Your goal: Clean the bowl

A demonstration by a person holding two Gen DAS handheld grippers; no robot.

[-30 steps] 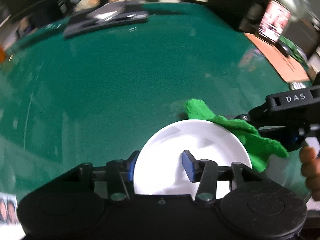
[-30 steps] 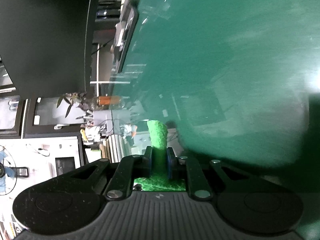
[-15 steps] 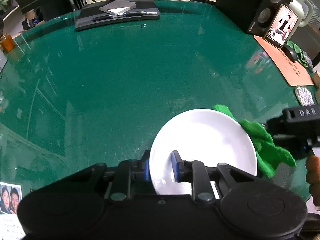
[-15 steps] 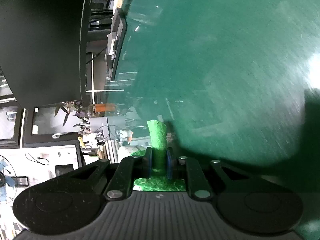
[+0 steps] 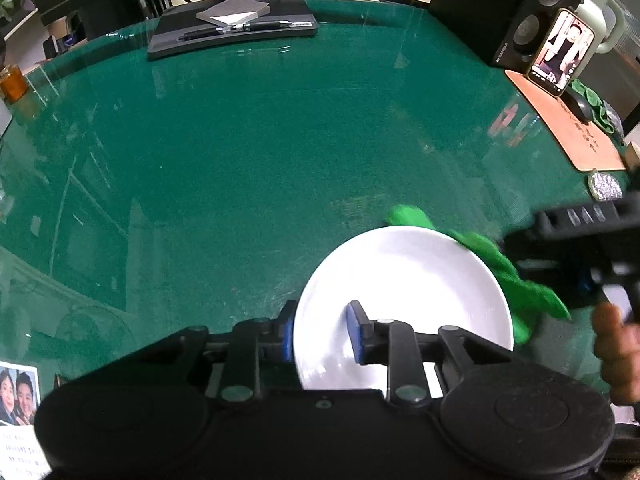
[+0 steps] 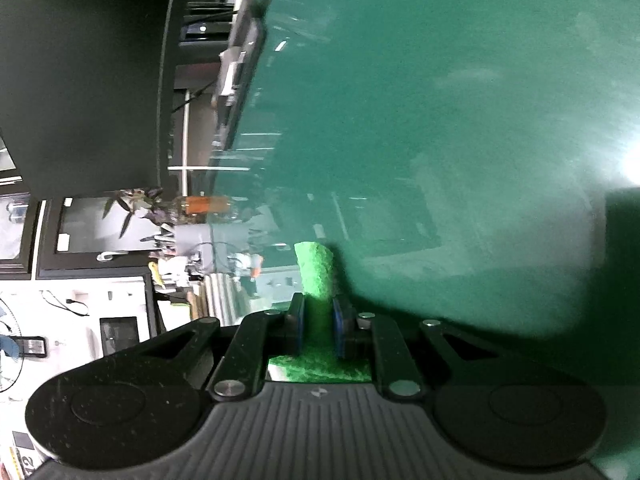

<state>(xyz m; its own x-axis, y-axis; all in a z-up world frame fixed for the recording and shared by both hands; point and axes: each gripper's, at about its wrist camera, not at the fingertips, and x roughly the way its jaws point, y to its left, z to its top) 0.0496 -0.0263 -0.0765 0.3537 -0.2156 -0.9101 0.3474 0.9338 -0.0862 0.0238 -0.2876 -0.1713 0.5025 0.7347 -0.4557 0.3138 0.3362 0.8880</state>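
Note:
In the left wrist view a white bowl (image 5: 404,280) sits low over the green tabletop (image 5: 260,152). My left gripper (image 5: 320,334) is shut on its near rim, one blue pad outside the wall and one inside. A bright green cloth (image 5: 504,272) drapes along the bowl's far right rim. My right gripper (image 5: 580,252), blurred, holds it from the right, with a person's hand (image 5: 612,344) behind it. In the right wrist view the right gripper (image 6: 318,322) is shut on the green cloth (image 6: 316,272), which sticks out past the pads. The bowl does not show in that view.
A dark flat case with a notebook and pen (image 5: 232,28) lies at the table's far edge. At the right are a black speaker (image 5: 516,20), a phone (image 5: 560,52), an orange mat (image 5: 568,136) with a mouse (image 5: 580,104) and a foil ball (image 5: 606,186). A photo (image 5: 18,392) lies near left.
The left gripper's pads closed from a wide gap onto the bowl's rim. The cloth and right gripper slid along the bowl's far right edge and back.

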